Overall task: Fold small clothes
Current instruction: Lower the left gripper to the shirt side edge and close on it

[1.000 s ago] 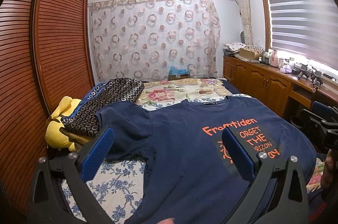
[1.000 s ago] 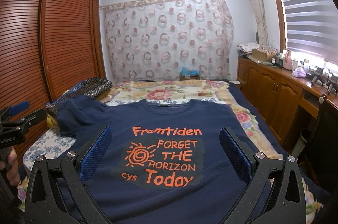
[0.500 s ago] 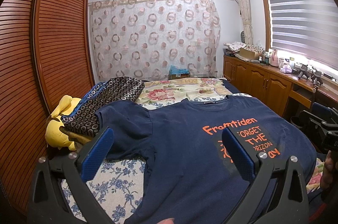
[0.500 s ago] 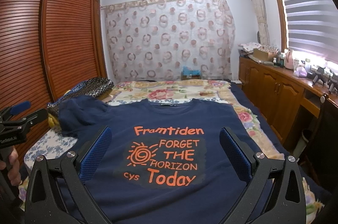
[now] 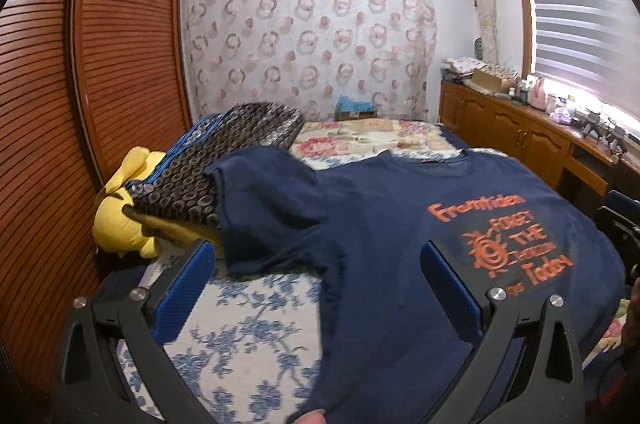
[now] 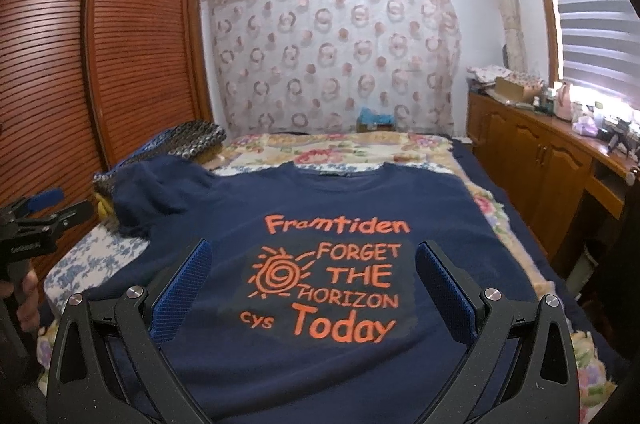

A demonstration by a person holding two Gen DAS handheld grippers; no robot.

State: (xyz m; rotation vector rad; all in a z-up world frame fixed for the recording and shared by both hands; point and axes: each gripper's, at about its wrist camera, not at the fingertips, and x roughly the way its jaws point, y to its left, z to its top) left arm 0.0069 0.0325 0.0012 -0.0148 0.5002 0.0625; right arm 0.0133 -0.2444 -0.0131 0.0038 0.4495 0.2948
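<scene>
A navy T-shirt [image 6: 340,192] is lying flat, print up, across the bed [image 5: 240,336], with its left sleeve [image 5: 264,200] riding up onto a patterned cushion [image 5: 224,160] at the far left. Both the left gripper [image 5: 316,288] and the right gripper [image 6: 312,284] are hovering above it with fingers spread wide, gripping nothing. To start the fold well, the left one is probably best pinching that sleeve at its outer edge and bringing it inward over the chest, while the right is pinning the body so the cloth is not dragging.

Navy T-shirt [image 6: 344,200] — flat on bed, orange print up — unfolded.
</scene>
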